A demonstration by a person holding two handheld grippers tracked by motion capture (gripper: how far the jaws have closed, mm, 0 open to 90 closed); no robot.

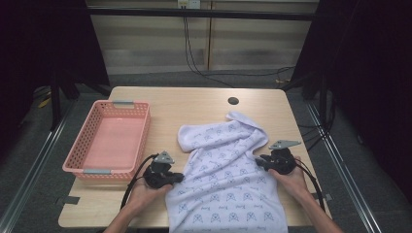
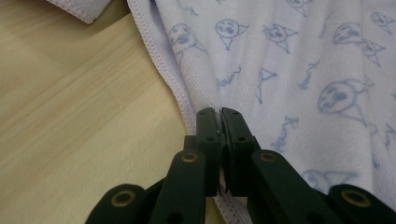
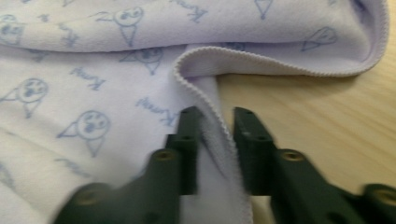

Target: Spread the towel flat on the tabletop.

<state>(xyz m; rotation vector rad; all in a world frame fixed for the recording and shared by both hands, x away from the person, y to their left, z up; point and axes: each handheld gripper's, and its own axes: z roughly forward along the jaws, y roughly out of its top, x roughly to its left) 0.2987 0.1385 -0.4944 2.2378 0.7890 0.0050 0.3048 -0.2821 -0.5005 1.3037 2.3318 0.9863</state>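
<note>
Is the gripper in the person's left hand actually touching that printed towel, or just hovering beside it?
Touching. In the left gripper view, the left gripper has its two black jaws pressed together on the stitched edge of the towel, with cloth pinched between them.

A light wooden table with rounded corners (image 1: 194, 104) fills the middle of the high view, standing on a grey floor. A small dark round hole (image 1: 233, 101) sits in the tabletop near its far edge, right of centre. At the left of the frame a pink perforated plastic basket with grey handle clips (image 1: 93, 130) rests on the tabletop, slightly overhanging its left edge. To its right, from the centre down to the bottom edge of the frame, a pale lavender towel printed with small blue figures (image 1: 228, 179) lies rumpled, its far end folded over on itself and its near end draped past the table's front edge.
</note>
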